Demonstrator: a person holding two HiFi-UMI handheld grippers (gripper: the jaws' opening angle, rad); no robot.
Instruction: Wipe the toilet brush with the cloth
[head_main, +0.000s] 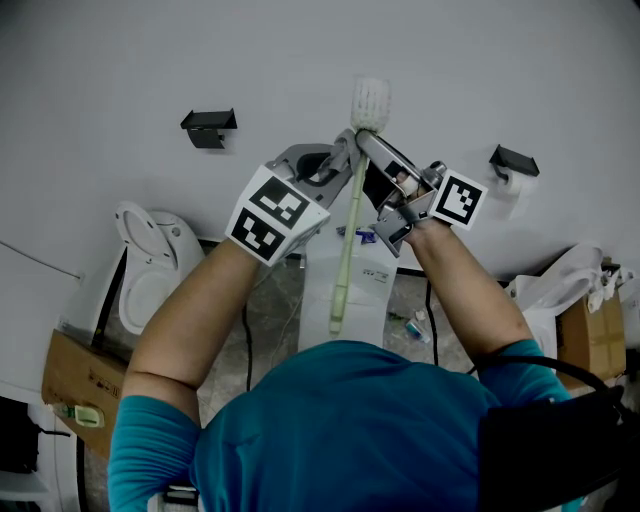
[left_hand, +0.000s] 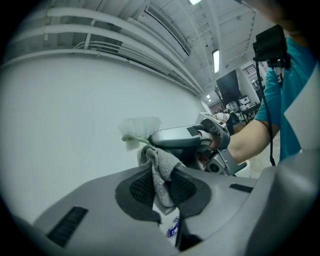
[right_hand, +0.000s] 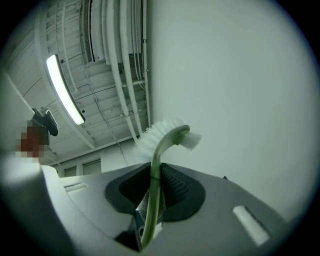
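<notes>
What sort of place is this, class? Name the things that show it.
Probably a mock bathroom inside a workshop or lab: a toilet with its lid up by a plain white wall, a cardboard box beside it, and bare ceiling pipes and a strip light overhead.

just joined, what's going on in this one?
A person works with two hand-held grippers raised before a white wall. The right hand-held gripper is clamped on the stem of a toilet brush, bristles up. The left hand-held gripper pinches a grey cloth, held beside the stem just under the bristles. I can't tell whether the two touch.
</notes>
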